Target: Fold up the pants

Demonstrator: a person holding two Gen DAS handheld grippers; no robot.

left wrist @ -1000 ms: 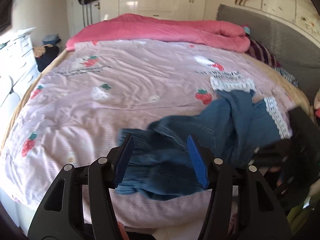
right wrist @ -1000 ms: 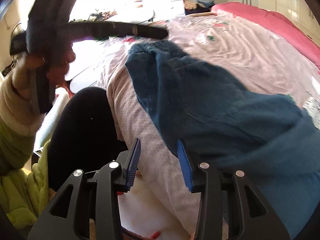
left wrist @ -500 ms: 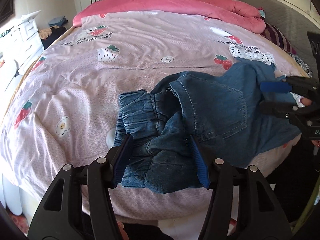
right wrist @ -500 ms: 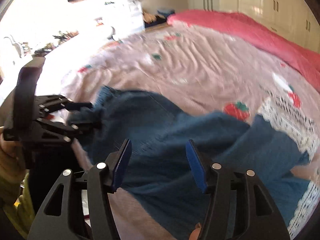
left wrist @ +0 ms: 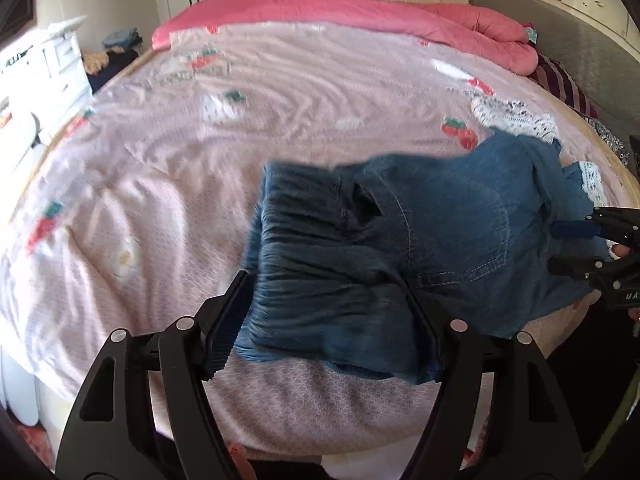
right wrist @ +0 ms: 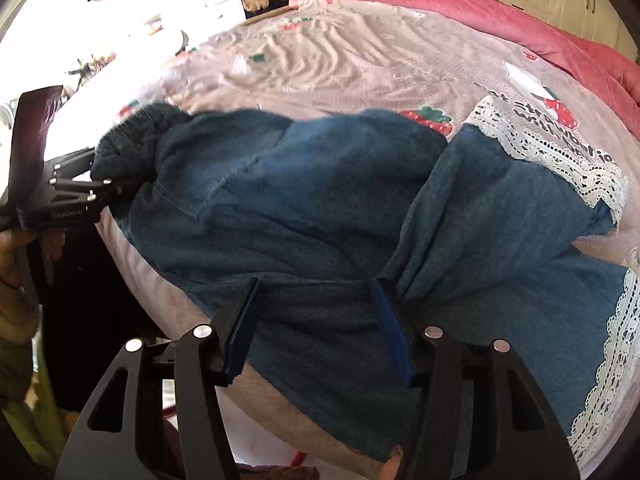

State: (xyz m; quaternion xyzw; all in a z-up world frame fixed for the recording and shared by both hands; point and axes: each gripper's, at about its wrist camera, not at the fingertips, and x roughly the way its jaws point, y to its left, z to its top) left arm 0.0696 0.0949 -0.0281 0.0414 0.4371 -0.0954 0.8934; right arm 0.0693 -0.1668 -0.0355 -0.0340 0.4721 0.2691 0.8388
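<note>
On the bed, near edge: the pants (left wrist: 420, 240) lie across the pink quilt (left wrist: 200, 160), waistband toward the left gripper, legs running off toward the right gripper.
Pants, look: blue denim, rumpled, with a gathered elastic waistband (left wrist: 320, 264), a stitched back pocket (left wrist: 460, 232) and white lace trim (right wrist: 552, 156) on the leg hems.
Pants, lay: in the right wrist view one leg folds back over itself near the crotch, and the two lace hems sit apart, one farther up the bed, one at the right edge of the picture.
Left gripper (left wrist: 326, 320): jaws opening, with the bunched waistband between them; the blue ribbed pads stand at either side of the cloth, and I cannot tell for sure whether they still touch it.
Right gripper (right wrist: 316, 328): jaws set fairly wide, straddling a band of denim at the crotch; the pads do not squeeze the fabric.
Quilt: thin, wrinkled cotton, pale pink, printed with strawberries and lettering.
Pink comforter (left wrist: 360, 12): thick and puffy, heaped along the far side of the bed.
Headboard (left wrist: 568, 36): grey, padded.
Dresser (left wrist: 56, 64): white, with drawers, beside the bed.
</note>
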